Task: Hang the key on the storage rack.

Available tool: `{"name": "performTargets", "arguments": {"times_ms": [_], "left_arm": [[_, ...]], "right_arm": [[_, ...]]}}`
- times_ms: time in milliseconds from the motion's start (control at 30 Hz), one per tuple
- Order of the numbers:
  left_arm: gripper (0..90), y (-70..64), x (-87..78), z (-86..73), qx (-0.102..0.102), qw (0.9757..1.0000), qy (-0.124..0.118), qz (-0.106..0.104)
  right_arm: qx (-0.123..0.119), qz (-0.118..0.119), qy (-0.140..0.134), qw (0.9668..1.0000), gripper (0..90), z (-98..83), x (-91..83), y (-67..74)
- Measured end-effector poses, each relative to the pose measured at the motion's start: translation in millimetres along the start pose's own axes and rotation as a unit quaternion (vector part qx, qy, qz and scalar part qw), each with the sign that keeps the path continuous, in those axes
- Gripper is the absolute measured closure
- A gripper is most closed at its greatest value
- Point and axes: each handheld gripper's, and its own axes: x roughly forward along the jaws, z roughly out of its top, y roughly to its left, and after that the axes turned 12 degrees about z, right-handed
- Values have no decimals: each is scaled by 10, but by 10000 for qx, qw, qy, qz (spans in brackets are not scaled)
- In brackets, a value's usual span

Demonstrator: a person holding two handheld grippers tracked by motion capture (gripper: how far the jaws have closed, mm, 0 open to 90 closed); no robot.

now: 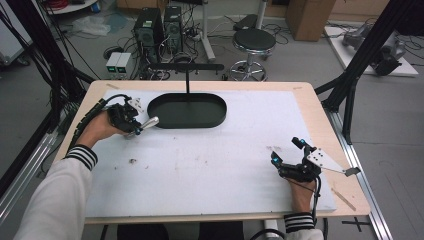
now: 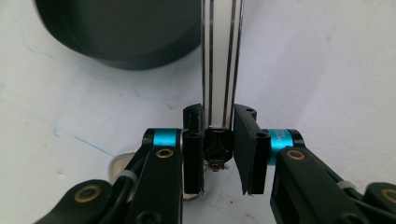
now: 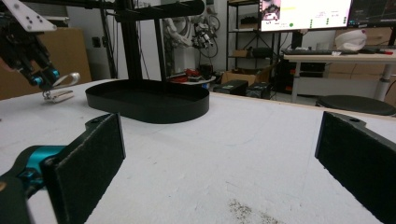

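Observation:
A black oval tray (image 1: 220,114) lies at the back of the white mat. Just left of it my left gripper (image 1: 136,127) is shut on a shiny metal piece (image 1: 150,121) whose free end points at the tray's rim. In the left gripper view the metal strip (image 2: 222,65) runs straight up from between the closed jaws, beside the tray (image 2: 121,32). My right gripper (image 1: 286,150) rests near the mat's front right corner, jaws wide apart with nothing between them. The right gripper view looks across the mat to the tray (image 3: 154,109), the left gripper (image 3: 44,79) and the metal piece (image 3: 63,91).
A thin black post with a crossbar (image 1: 187,80) rises from behind the tray. Small dark specks (image 1: 133,161) dot the mat (image 1: 210,170). Beyond the table stand a stool (image 1: 254,42) and computer towers (image 1: 160,30).

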Motion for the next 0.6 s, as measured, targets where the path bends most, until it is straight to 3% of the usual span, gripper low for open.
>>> {"name": "performTargets", "arguments": {"times_ms": [267,367,600], "left_arm": [[740,63,-126,15,-390,9974,-599,50],[740,86,-144,30,-574,9950,-823,14],[740,134,-164,56,-1050,9855,-1334,15]], "right_arm": [[-46,6,1,10000,5,1,2,-4],[-39,-2,7,10000,5,1,1,-3],[-3,5,4,10000,5,0,1,0]]}}
